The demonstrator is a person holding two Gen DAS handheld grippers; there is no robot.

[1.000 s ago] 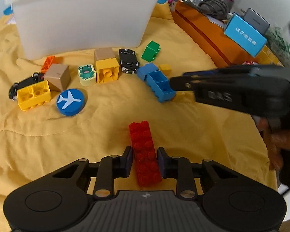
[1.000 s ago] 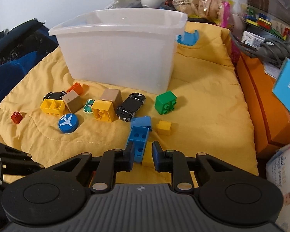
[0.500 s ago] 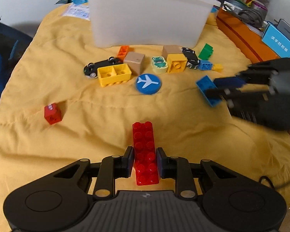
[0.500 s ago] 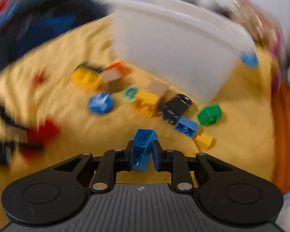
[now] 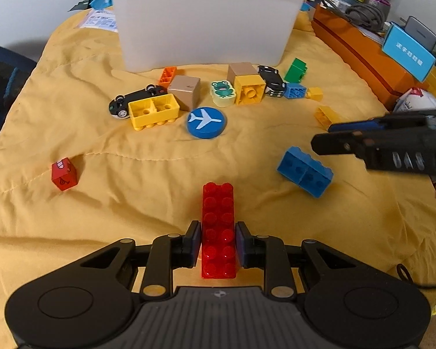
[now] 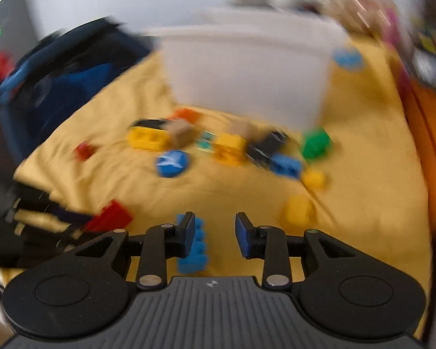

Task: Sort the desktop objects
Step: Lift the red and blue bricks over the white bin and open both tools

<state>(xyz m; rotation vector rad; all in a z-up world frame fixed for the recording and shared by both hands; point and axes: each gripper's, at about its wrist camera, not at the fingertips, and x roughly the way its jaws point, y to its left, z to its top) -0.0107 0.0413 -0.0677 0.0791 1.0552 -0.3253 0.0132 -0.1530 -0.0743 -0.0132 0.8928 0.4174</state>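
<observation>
My left gripper is shut on a long red brick and holds it over the yellow cloth. My right gripper is open; it also shows in the left wrist view at the right. A blue brick lies loose on the cloth just below it; in the blurred right wrist view this blue brick sits beside the left finger. A white bin stands at the back. Yellow bricks, a blue plane disc, toy cars and tan cubes lie before it.
A small red cube lies at the left. A green brick and small yellow pieces lie at the right. An orange box with a blue carton borders the cloth's right edge.
My right gripper has opened and let the blue brick drop onto the cloth near the red brick. The left gripper has stayed shut on the red brick and drawn slightly back.
</observation>
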